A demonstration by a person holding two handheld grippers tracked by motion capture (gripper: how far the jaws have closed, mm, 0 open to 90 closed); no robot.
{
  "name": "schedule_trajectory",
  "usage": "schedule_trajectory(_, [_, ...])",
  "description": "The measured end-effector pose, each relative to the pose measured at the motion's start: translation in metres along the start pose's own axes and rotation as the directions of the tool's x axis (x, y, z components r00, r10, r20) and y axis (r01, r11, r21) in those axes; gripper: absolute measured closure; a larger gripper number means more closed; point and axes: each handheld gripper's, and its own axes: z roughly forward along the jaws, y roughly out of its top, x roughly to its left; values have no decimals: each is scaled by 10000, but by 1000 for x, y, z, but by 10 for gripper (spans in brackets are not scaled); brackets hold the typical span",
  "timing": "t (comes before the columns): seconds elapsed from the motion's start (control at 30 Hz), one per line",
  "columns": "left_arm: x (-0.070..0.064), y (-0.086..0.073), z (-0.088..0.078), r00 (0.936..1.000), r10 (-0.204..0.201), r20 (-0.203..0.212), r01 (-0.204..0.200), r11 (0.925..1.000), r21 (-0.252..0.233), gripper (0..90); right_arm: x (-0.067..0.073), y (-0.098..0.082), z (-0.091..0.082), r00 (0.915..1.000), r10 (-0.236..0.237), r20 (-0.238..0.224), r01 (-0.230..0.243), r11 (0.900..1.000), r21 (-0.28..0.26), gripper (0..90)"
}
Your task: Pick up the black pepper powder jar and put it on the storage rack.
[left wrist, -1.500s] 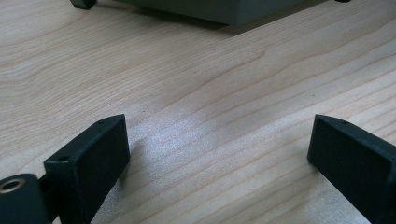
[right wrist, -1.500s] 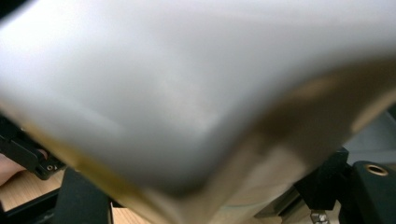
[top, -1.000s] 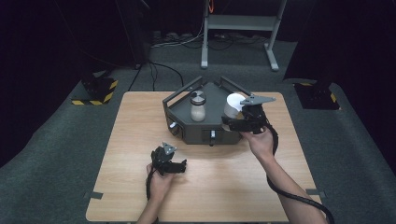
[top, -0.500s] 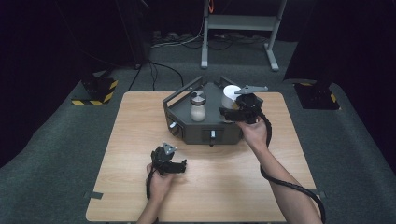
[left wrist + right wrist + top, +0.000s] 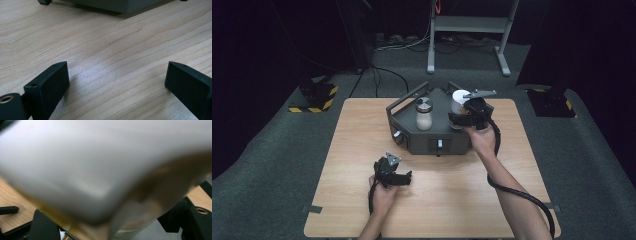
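A dark grey angular holder [image 5: 412, 137] stands at the back middle of the wooden table [image 5: 357, 135]. A jar with a metal lid [image 5: 424, 114] sits upright in its left pocket. A second, white-lidded jar [image 5: 459, 98] stands at the holder's right pocket, and my right gripper [image 5: 460, 119] is shut on its side. In the right gripper view this jar [image 5: 100, 170] is a close blur between the jaws of the right gripper [image 5: 112, 225]. My left gripper [image 5: 404, 178] rests on the table in front of the holder; the left gripper [image 5: 117, 82] is open, with bare wood between its jaws.
The holder's front corner [image 5: 120, 5] lies just ahead of the left jaws. A metal stand [image 5: 467, 25] and cables are on the floor behind the table. Two yellow-and-black striped bases [image 5: 314, 97] [image 5: 552, 102] flank the table's far corners.
My right gripper has carried the white-lidded jar leftward and a little away from me, onto the holder's right side. The left gripper has stayed still.
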Motion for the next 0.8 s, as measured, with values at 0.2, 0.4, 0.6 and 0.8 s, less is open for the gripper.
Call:
schedule_trajectory(0.2, [0, 0, 0, 10000, 6, -11, -6, 10000, -6, 55, 2, 1, 6, 9999, 8, 109, -9, 9999, 134, 310])
schedule_trajectory(0.4, [0, 0, 0, 10000, 18, -15, -18, 10000, -6, 56, 6, 0, 10, 9997, -89, 239, 83, 9997, 241, 310])
schedule_trajectory(0.6, [0, 0, 0, 10000, 19, -15, -19, 10000, -5, 56, 7, -1, 13, 9993, -160, 336, 151, 9995, 272, 310])
schedule_trajectory(0.8, [0, 0, 0, 10000, 49, -16, -49, 10000, 19, 56, 6, -4, 14, 9993, -196, 312, 187, 9993, 308, 309])
